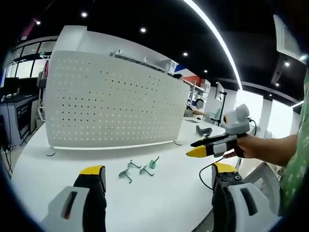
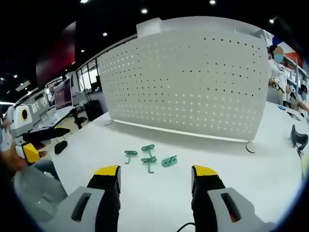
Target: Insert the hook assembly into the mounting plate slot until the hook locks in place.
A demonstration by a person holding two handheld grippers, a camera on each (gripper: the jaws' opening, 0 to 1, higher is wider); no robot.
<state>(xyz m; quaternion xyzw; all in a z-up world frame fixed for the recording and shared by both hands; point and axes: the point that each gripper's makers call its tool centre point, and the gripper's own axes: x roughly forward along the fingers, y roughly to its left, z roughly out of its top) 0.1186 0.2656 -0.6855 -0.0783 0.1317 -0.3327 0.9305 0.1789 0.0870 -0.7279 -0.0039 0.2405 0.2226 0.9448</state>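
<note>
A white perforated mounting plate (image 1: 111, 101) (image 2: 188, 82) stands upright on feet at the back of the white table (image 1: 159, 203) (image 2: 231, 164). Several small green hook pieces (image 1: 140, 169) (image 2: 149, 157) lie loose on the table in front of it. My left gripper (image 1: 158, 169) is open just short of the hooks, with nothing between its jaws. My right gripper (image 2: 156, 170) is likewise open and empty, close behind the hooks. Each gripper appears in the other's view, held by a hand: the right gripper (image 1: 197, 148) to the right, the left gripper (image 2: 46, 141) at the far left.
A dark stand-like object (image 1: 203, 130) (image 2: 299, 137) sits on the table right of the plate. A small black item (image 2: 60, 146) lies near the table's left edge. An office chair (image 1: 263, 179) is beside the table. Desks with monitors (image 2: 63, 94) and a person (image 2: 276, 67) are behind.
</note>
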